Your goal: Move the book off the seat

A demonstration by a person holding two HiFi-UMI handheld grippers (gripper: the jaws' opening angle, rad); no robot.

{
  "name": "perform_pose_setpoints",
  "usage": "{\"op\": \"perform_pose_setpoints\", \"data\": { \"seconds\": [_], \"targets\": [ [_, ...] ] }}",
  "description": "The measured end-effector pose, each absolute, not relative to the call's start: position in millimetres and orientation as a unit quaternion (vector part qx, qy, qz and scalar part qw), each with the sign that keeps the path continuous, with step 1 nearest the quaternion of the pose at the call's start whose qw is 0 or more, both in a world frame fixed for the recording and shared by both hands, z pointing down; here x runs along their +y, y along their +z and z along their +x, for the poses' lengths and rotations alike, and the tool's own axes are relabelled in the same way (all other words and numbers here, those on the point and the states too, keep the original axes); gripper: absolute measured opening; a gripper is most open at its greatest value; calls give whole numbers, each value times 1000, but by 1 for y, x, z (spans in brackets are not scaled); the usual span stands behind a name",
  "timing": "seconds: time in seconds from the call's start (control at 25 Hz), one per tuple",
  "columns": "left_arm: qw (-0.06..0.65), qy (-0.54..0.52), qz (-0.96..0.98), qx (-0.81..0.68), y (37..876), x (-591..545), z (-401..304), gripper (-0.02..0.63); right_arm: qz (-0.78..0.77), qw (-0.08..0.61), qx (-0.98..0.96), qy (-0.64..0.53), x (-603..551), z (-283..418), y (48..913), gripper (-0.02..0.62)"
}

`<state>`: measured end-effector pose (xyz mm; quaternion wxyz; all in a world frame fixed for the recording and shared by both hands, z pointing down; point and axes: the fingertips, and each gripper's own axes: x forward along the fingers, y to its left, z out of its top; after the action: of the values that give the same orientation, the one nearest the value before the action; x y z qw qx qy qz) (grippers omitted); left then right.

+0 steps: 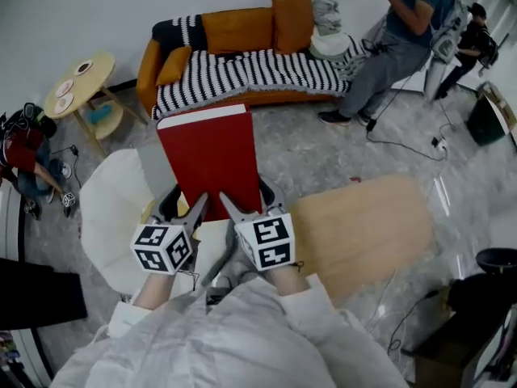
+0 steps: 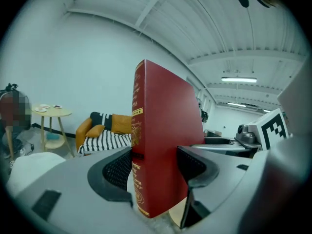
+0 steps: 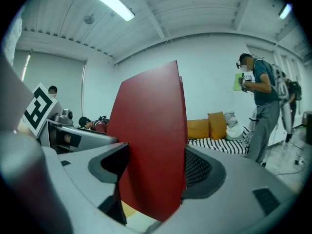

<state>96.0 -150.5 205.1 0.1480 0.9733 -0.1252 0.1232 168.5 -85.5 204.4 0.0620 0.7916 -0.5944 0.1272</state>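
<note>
Book point(image 1: 208, 162) stands on end, red cover toward the head camera, pinched along its bottom edge by both grippers side by side

- the left gripper point(image 1: 182, 207) has the left bottom corner. In the left gripper view the book point(image 2: 163, 150) fills the gap of that gripper point(image 2: 156, 179), both pads tight on the covers, gilt-lettered spine toward the camera
- the right gripper point(image 1: 244, 204) has the right bottom corner. In the right gripper view the book point(image 3: 151, 145) sits between the pads of that gripper point(image 3: 153, 174), which are clamped on it the same way. The gap is just the book's thickness

Position: over the right edge of the white seat point(image 1: 109, 208), with the wooden table point(image 1: 363, 225) just to the right. The bottom edge is hidden behind the grippers in the head view. It looks lifted clear of the seat, not certain

Step, my read: grip done, lift/carry in hand, book not yet set down anywhere

Next move calls for both grippers travelling together and level toward the table, with no relative twist or the book racks between the two grips. Release only once its bottom edge is supported
</note>
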Motion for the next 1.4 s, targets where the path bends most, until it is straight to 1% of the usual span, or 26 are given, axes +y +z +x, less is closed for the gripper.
{"op": "perform_pose_setpoints", "data": {
  "seconds": [0.16, 0.72, 1.04, 1.4],
  "targets": [
    [139, 125, 980, -66, 201, -125, 101, 288, 824, 57, -551, 124, -53, 165, 198, 347],
    [113, 157, 969, 155, 218, 1, 131, 288, 924, 25, -351, 149, 94, 156, 215, 347],
    [96, 175, 949, 243, 224, 72, 157, 288, 953, 12, -263, 151, 170, 167, 222, 347],
    [96, 190, 936, 282, 231, 152, 200, 288, 960, 8, -225, 167, 251, 202, 230, 347]
  ]
}}
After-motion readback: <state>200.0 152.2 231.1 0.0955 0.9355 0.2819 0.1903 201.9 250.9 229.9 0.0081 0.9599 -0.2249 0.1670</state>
